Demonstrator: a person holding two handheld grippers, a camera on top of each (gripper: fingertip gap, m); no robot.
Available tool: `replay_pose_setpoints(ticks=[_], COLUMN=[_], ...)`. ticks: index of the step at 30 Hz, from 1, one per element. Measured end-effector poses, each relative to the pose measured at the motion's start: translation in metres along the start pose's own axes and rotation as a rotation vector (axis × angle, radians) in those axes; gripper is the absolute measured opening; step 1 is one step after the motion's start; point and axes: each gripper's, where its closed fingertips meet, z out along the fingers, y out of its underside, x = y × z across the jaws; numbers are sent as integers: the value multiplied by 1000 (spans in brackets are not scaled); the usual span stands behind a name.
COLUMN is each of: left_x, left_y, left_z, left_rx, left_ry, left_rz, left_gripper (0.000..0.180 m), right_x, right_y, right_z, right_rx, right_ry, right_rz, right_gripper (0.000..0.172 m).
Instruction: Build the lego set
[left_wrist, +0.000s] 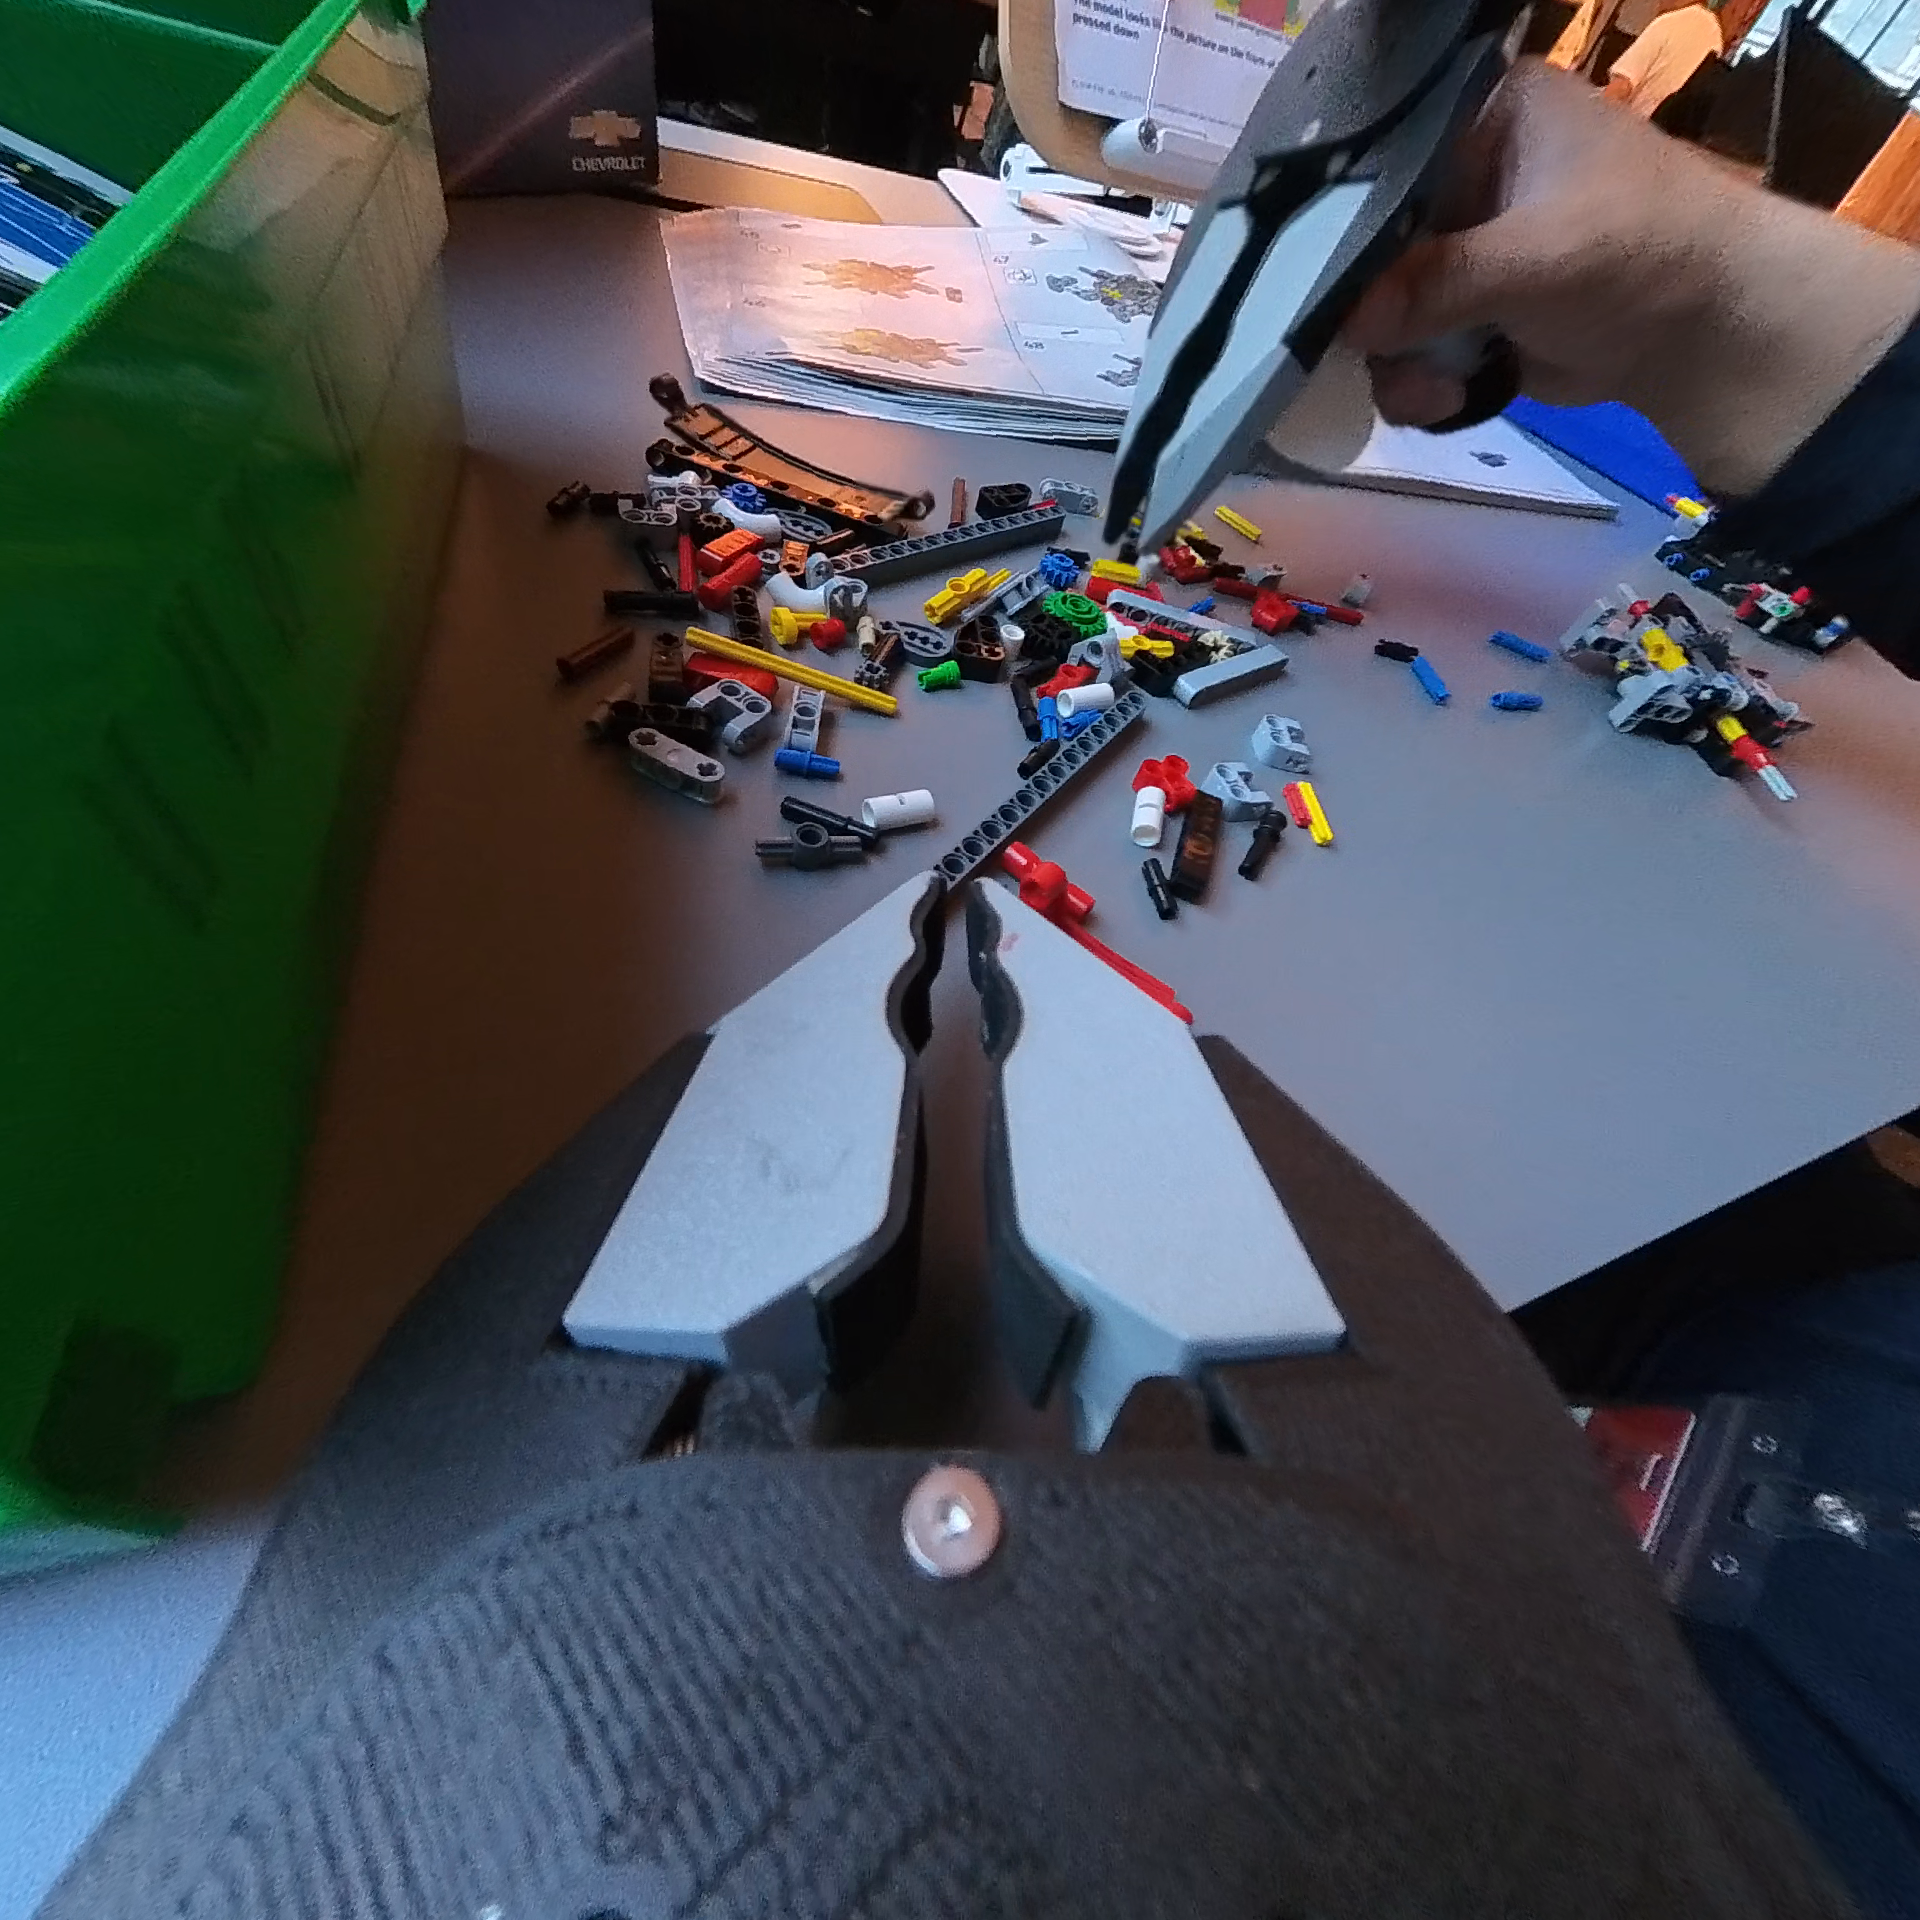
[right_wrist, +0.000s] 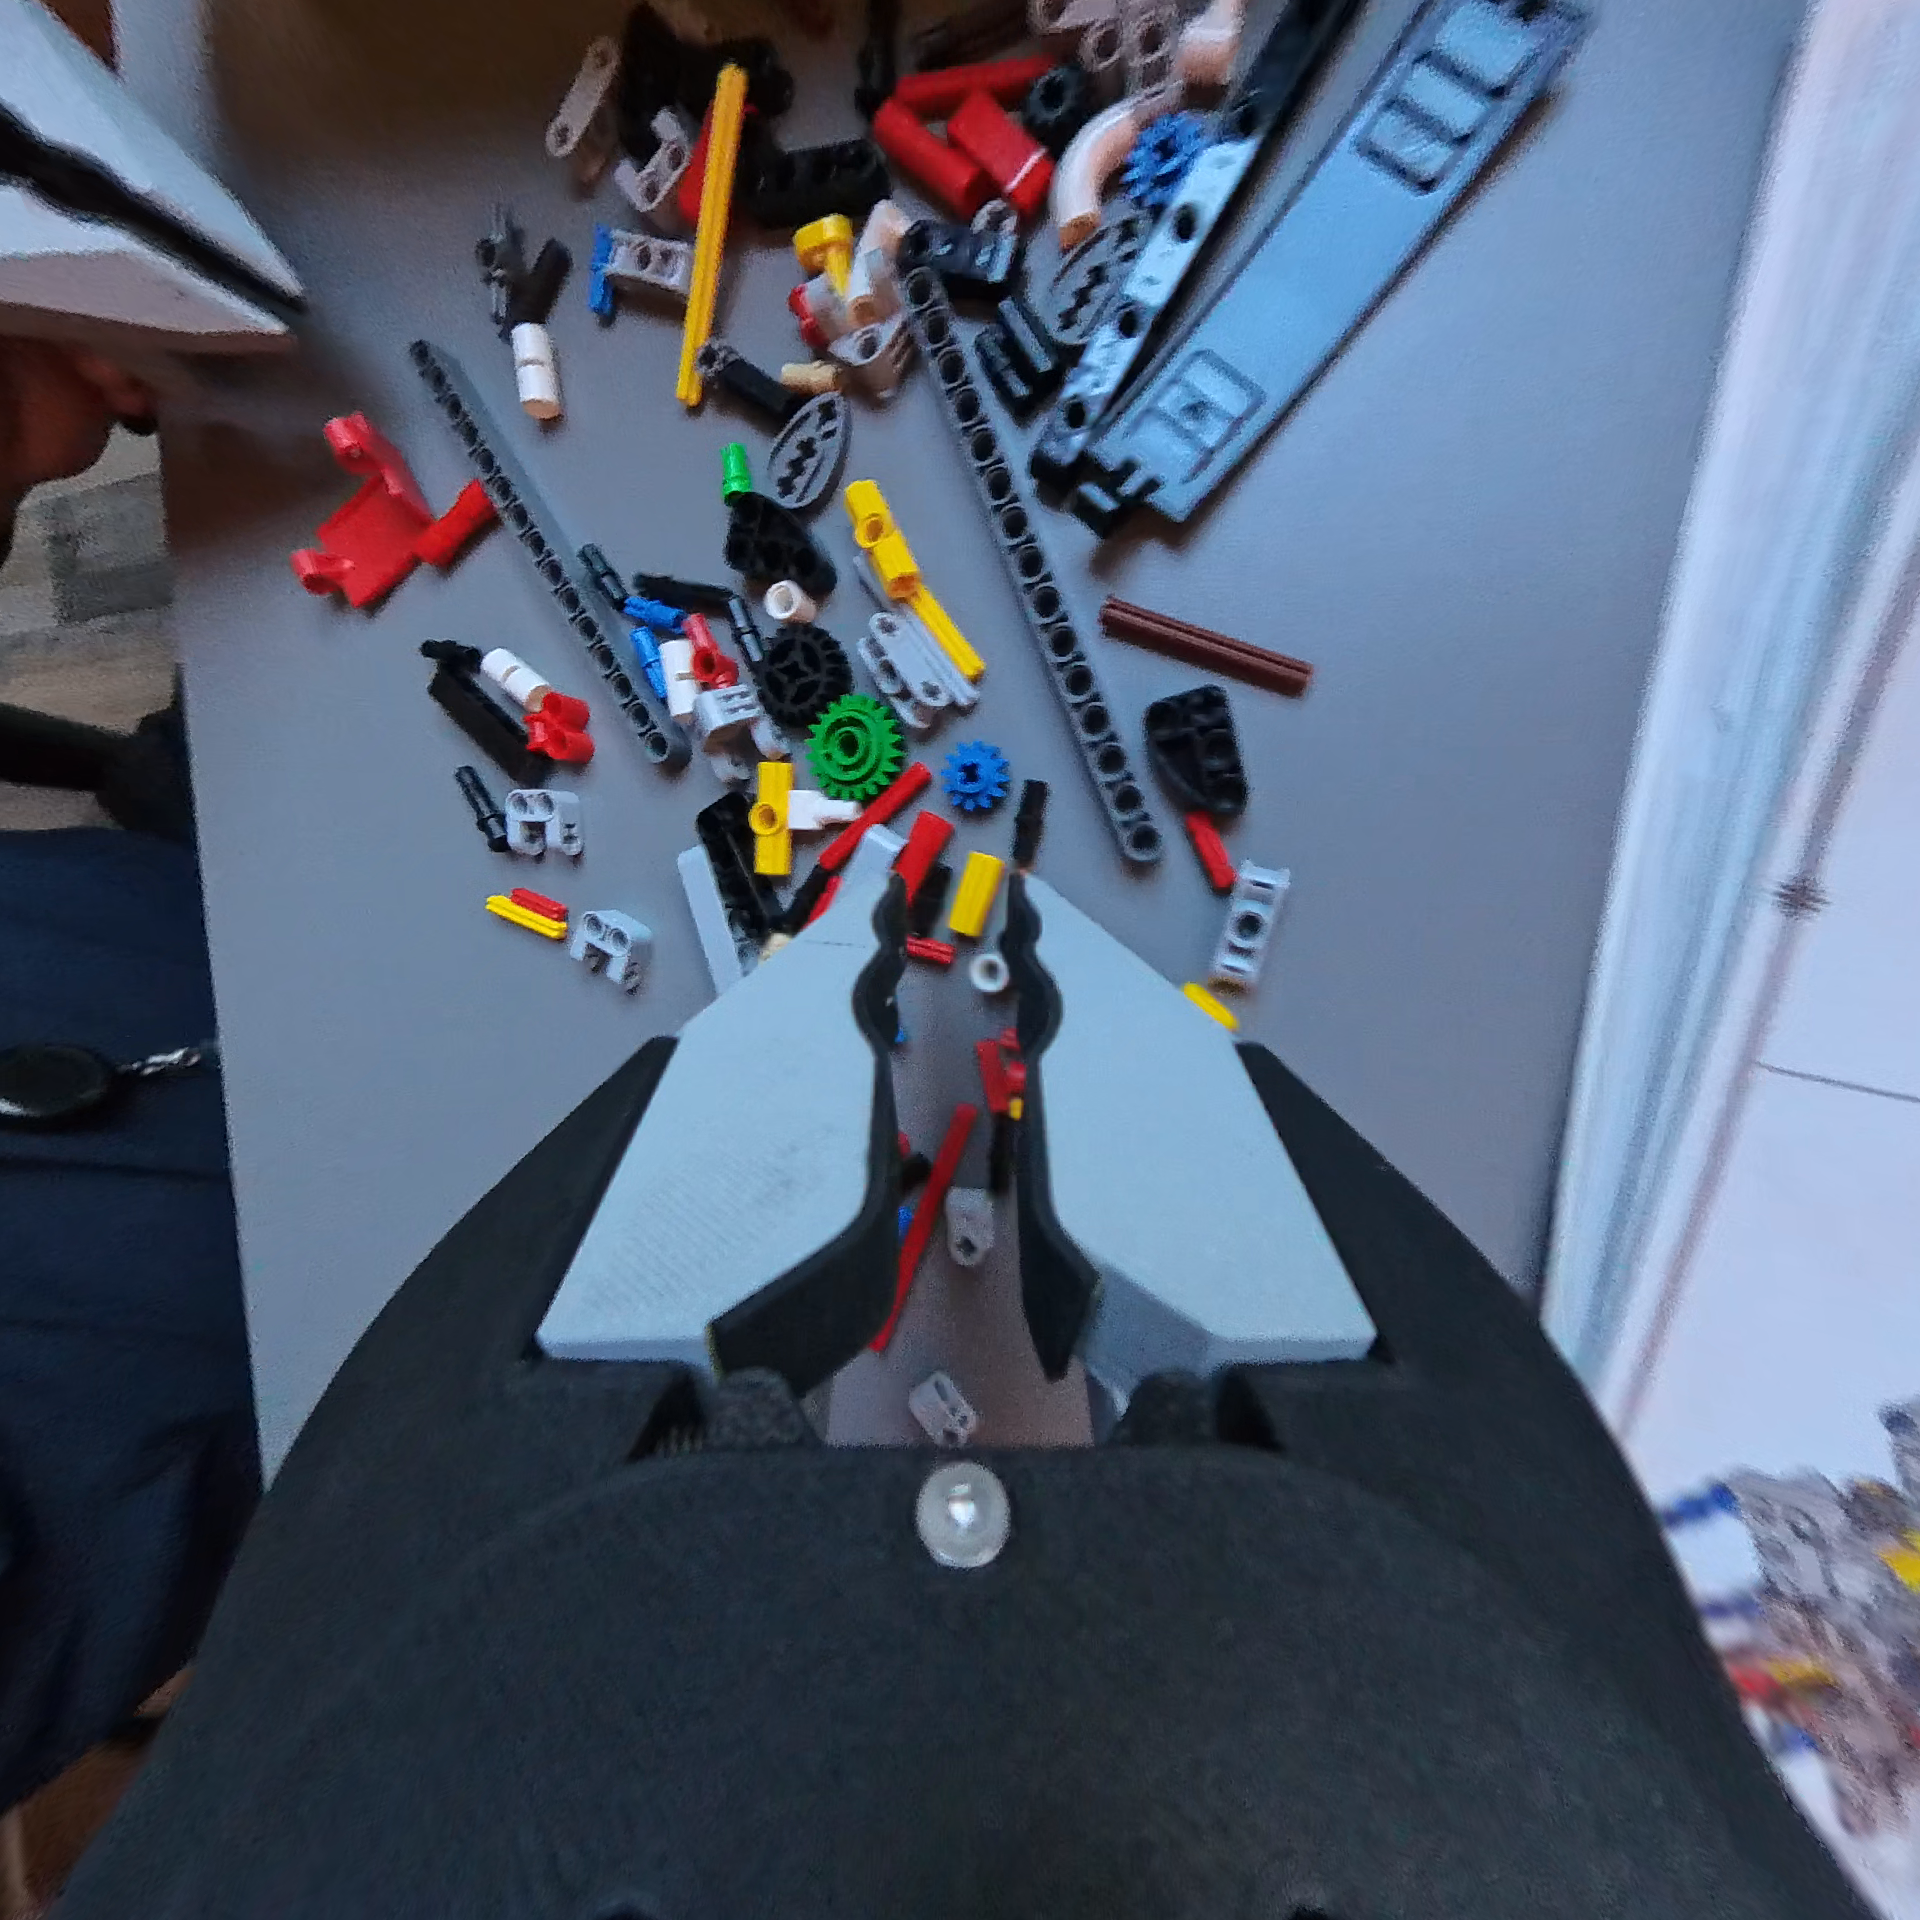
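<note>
Two claws over one grey tabletop (left_wrist: 1455, 987) strewn with small plastic building pieces. Left claw (left_wrist: 956, 896) hovers with its fingers almost together and nothing between them; just beyond its tips lie the end of a long dark grey holed beam (left_wrist: 1039, 795) and a red connector (left_wrist: 1049, 883). Right claw (right_wrist: 954, 891) points down into the pile with its fingers parted, gripping nothing; a yellow cylinder piece (right_wrist: 975, 891) lies at the gap, with a small white ring (right_wrist: 989, 971) on the tabletop beneath. A green bin (left_wrist: 156, 623) stands left of the left claw.
</note>
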Motion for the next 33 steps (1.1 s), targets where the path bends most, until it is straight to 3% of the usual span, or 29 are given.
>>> replay_pose_setpoints(ticks=[4, 8, 10, 18, 22, 27, 33], left_x=[0, 0, 0, 1, 1, 1, 1], left_y=[0, 0, 0, 0, 0, -1, -1], left_z=[0, 0, 0, -1, -1, -1, 0], left_rx=[1, 1, 2, 2, 5, 7, 7], left_ry=[3, 6, 6, 5, 14, 20, 18], left_rz=[-1, -5, -3, 2, -8, -18, -19], left_gripper=[1, 1, 1, 1, 1, 1, 1], right_x=[28, 31, 24, -14, -43, -66, -69], right_y=[-5, -3, -8, -28, -6, 36, 46], right_z=[-16, -2, 8, 10, 9, 19, -21], right_rx=[51, 14, 21, 73, 27, -44, 157], right_ry=[110, 113, 88, -50, -106, -109, -88], right_rz=[61, 77, 60, 3, -46, -89, -34], right_gripper=[18, 17, 10, 18, 25, 13, 18])
